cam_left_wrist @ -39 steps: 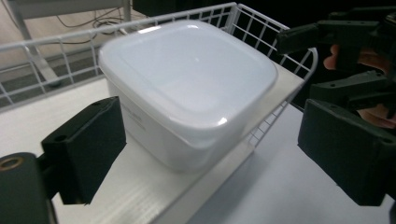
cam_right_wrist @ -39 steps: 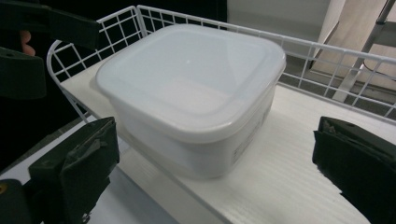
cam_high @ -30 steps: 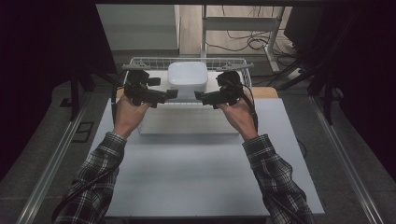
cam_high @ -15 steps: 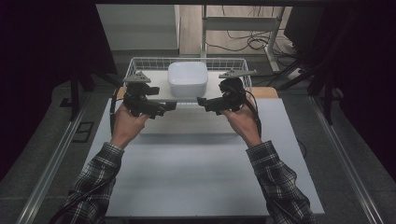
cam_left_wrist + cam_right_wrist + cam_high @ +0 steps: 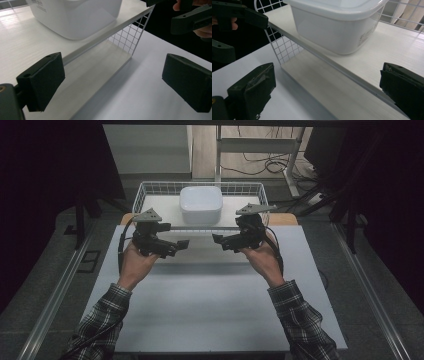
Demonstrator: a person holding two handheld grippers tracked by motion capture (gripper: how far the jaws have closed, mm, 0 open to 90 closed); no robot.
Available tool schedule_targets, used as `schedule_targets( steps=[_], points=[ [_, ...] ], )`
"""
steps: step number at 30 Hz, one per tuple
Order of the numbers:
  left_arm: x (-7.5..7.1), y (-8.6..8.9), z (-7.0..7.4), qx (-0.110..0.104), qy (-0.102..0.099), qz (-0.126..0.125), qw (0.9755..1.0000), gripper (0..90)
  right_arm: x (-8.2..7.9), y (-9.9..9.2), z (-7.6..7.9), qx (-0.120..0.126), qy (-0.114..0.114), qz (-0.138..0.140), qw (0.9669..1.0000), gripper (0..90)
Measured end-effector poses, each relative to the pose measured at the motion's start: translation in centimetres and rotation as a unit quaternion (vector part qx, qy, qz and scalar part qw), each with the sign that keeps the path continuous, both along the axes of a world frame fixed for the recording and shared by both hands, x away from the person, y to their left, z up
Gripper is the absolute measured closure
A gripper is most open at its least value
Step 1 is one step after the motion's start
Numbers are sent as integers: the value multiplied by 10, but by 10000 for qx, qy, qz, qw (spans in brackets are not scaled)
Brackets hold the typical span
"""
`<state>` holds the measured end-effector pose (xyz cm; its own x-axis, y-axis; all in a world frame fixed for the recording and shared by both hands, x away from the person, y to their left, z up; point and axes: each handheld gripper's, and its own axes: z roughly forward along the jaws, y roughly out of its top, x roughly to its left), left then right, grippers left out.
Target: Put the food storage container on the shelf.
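Between open hand-held grippers [image 5: 184,243] [image 5: 217,239]: wire basket [image 5: 150,190] front wall, white container [image 5: 200,205] behind.

The white box [image 5: 337,25] bears a small printed label on its side wall in both gripper views [image 5: 40,7], but the lettering is too small and blurred to read; no other text is legible
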<state>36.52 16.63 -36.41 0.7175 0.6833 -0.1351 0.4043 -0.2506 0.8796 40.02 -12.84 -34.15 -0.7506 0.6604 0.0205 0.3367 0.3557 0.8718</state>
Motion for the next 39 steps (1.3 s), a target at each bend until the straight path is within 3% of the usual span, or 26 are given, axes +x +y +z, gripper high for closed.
schedule_targets(
  steps=[16,27,37,39],
  points=[
    [-19,-1,-23,7,124,-114,9999,39,-21,-6,-18,-11,-50,166,9998,1],
    [-35,2,-42,2,93,-68,9999,40,-35,-12,-36,-51,-32,203,9998,1],
    [-51,1,-74,-93,216,-71,9997,44,-46,-17,-60,-156,9,186,9997,1],
    [-54,2,-85,-189,281,-57,9994,46,-48,-18,-67,-130,36,208,9997,1]
  ],
)
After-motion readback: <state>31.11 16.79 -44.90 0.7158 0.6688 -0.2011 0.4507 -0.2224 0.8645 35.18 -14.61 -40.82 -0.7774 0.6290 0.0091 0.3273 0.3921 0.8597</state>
